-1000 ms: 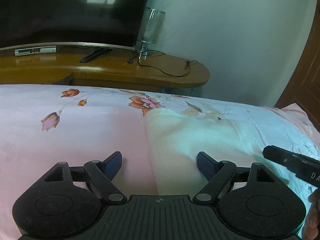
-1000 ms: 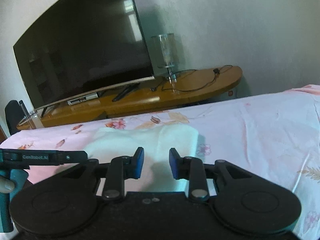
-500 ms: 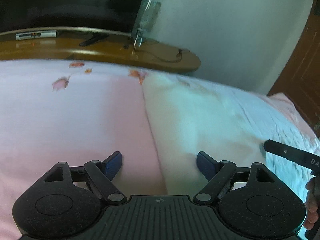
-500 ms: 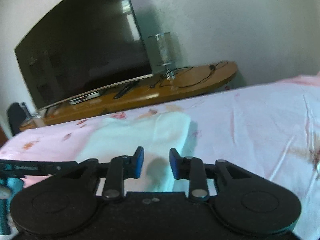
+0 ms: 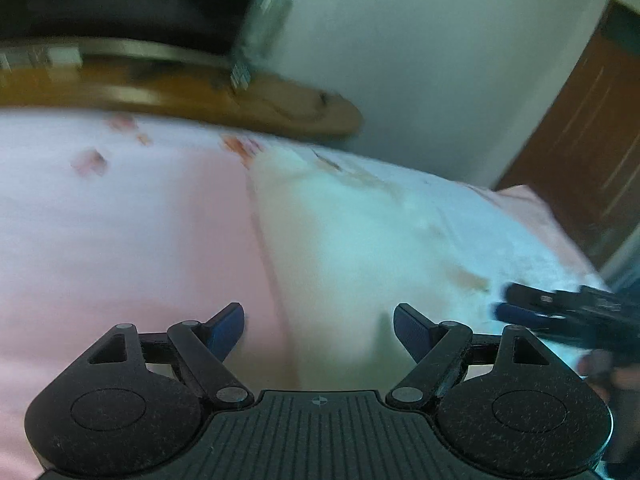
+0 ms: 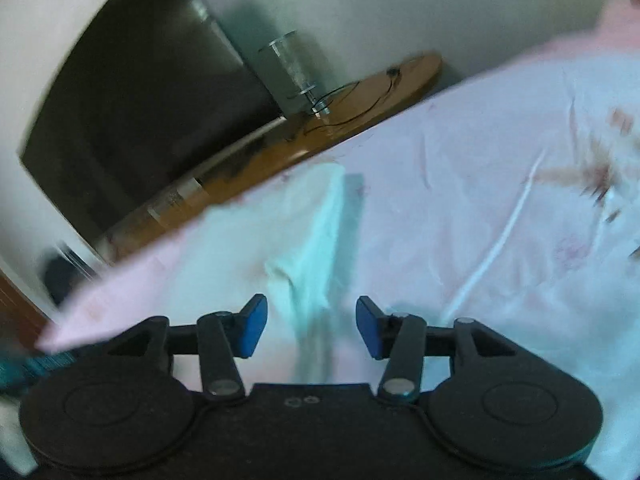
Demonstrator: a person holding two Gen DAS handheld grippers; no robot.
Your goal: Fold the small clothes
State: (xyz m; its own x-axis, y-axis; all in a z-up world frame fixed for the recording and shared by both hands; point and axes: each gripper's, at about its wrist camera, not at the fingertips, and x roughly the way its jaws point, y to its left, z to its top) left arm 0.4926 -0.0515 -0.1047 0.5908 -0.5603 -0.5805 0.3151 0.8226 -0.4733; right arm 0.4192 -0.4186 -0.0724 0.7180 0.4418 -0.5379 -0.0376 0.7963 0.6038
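A soft, matt pale cloth [image 5: 360,240] lies on a bed sheet [image 5: 120,232] of smooth pink fabric with a floral print, lightly creased on the right. Both claws, the left claw [image 5: 319,326] and the right claw [image 6: 311,322], are matt black textured plastic with blue pads and small metal pivots. Beyond the bed, a glossy wooden worktop [image 6: 372,100] carries a clear glass vase [image 6: 290,64] and a dark, glossy television screen [image 6: 152,92].

place: home bedroom | evidence: floral bedsheet [image 6: 460,208], television [image 6: 132,120], wooden TV stand [image 5: 240,100]
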